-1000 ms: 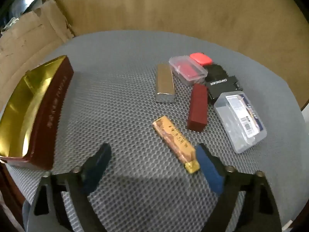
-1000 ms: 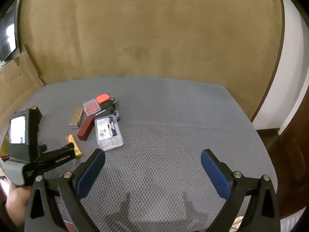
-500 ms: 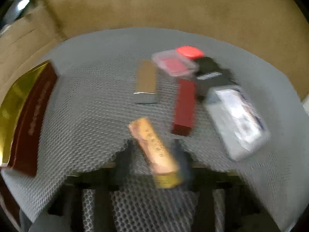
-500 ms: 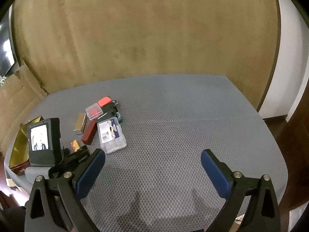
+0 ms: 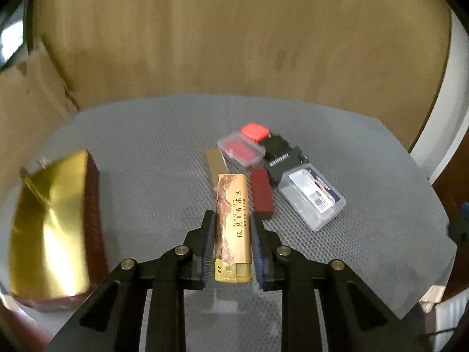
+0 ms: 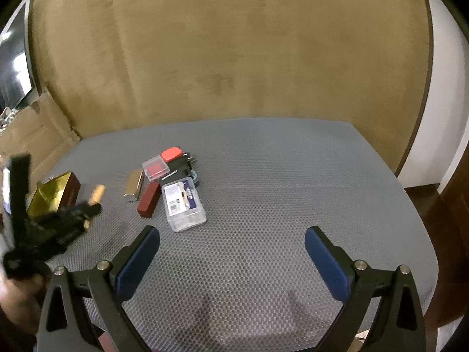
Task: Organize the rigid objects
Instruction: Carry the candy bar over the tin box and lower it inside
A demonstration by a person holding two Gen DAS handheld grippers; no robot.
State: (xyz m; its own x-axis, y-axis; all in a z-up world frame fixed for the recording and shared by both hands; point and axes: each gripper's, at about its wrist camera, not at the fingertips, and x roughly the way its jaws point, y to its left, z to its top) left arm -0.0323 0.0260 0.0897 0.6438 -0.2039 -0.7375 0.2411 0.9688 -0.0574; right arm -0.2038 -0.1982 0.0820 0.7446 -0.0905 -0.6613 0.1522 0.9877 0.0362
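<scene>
Grey honeycomb-mesh surface (image 6: 278, 193) carried everything, tan wall (image 6: 228, 47) behind it.

Left wrist view, nearest first: left gripper (image 5: 231, 243) was clenched on a gold lighter (image 5: 233, 220), both pads pressed to its long sides, metal cap end at 6 o'clock, body pointing to 12. Lighter looked lifted off the mesh, though contact could not be confirmed. At 9 o'clock sat an open gold-lined box (image 5: 49, 228) with dark red outer walls, blurred. Just past the lighter tip, at 12 to 1 o'clock, lay the cluster: dark red bar (image 5: 261, 190) beside the lighter, clear plastic case (image 5: 312, 198) with a barcode label at 2 o'clock, touching or nearly touching the bar. Silver-gold bar (image 5: 213, 164) was partly hidden behind the lighter. Farther out: small clear box (image 5: 241, 150) with red contents, black item (image 5: 281, 155) with white lettering beside it, red cap-like piece (image 5: 254, 131) farthest.

Right wrist view: right gripper (image 6: 232, 252) hung released, blue pads wide apart, nothing between them, above bare mesh. At 9 o'clock the left gripper (image 6: 52, 226) appeared blurred, with the lighter (image 6: 96, 195) sticking out of it. Beyond it sat the gold-lined box (image 6: 54, 193). At 11 o'clock the cluster was well apart from the right gripper: clear plastic case (image 6: 183, 204) nearest, dark red bar (image 6: 148, 199) and silver-gold bar (image 6: 134, 186) left of it, small clear box (image 6: 155, 168), black item (image 6: 183, 165) and red cap-like piece (image 6: 171, 154) farthest.
</scene>
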